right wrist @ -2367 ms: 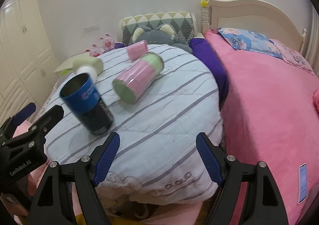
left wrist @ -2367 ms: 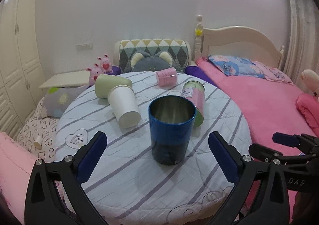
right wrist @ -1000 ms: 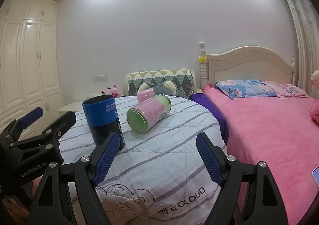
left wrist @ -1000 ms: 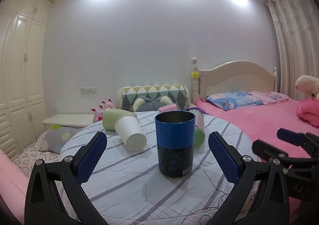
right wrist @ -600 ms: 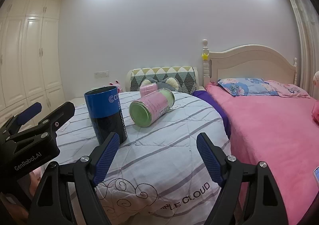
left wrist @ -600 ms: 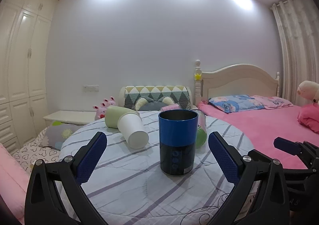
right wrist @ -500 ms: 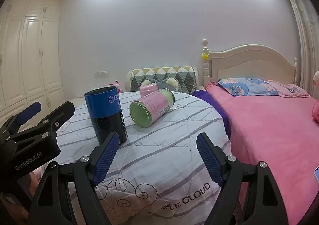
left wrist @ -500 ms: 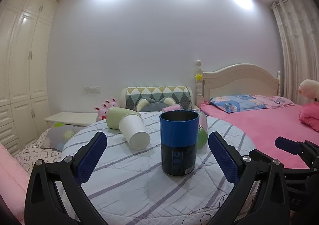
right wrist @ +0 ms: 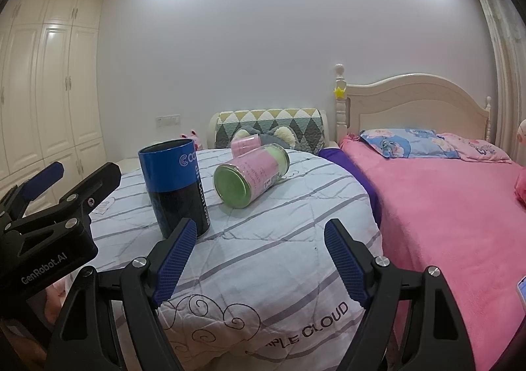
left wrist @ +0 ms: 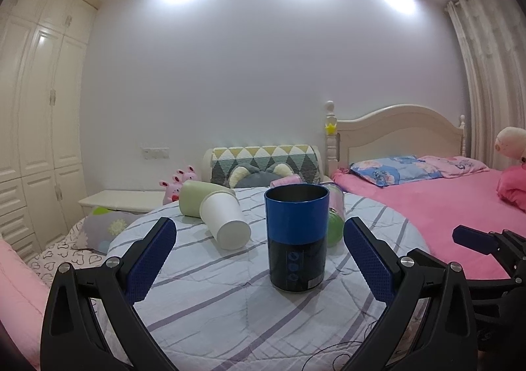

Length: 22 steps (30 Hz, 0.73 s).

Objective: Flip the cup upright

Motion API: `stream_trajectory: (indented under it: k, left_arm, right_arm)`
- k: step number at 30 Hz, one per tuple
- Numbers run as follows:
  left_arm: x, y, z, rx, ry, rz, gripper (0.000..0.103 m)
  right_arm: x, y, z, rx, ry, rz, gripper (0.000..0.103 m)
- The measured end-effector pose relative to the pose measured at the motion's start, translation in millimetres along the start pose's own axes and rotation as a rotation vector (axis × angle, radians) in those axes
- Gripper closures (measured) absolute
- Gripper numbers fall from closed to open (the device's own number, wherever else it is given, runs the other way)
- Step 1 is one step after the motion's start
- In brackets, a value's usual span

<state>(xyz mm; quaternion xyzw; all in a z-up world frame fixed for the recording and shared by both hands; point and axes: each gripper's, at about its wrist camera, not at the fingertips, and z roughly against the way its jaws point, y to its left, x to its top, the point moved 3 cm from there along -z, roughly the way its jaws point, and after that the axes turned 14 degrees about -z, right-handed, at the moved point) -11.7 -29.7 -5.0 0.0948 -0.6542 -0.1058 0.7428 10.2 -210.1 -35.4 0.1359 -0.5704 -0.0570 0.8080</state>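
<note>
A blue and black metal cup (left wrist: 297, 236) stands upright on the round table with a striped cloth (left wrist: 230, 305); it also shows in the right wrist view (right wrist: 174, 186). My left gripper (left wrist: 259, 259) is open and empty, just in front of the cup, not touching it. My right gripper (right wrist: 259, 259) is open and empty, low at the table's near edge, to the right of the cup. A white cup (left wrist: 225, 221), a pale green cup (left wrist: 197, 198), a pink cup (right wrist: 245, 145) and a pink-labelled jar with a green lid (right wrist: 251, 180) lie on their sides.
A pink bed (right wrist: 443, 206) with pillows (right wrist: 407, 142) runs along the right. A patterned cushion (left wrist: 263, 162) and plush toys (left wrist: 182, 180) sit behind the table. White wardrobes (right wrist: 42, 85) and a low white table (left wrist: 121, 200) stand at the left.
Both grippers have dropped and levelled out from a downward look to a low view across the table. The blue cup stays upright and untouched. Both grippers stay open.
</note>
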Motion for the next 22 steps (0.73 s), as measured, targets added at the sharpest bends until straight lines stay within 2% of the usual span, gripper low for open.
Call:
stream_trajectory:
  k: [14, 22]
  left_arm:
    - [-5.8, 5.1, -7.1, 0.017, 0.028, 0.009, 0.000]
    - [-8.1, 7.2, -9.7, -0.001, 0.036, 0.025, 0.000]
  right_arm:
    - [2.2, -2.8, -0.6, -0.007, -0.010, -0.008, 0.021]
    - [2.2, -3.3, -0.8, -0.011, -0.009, -0.001, 0.021]
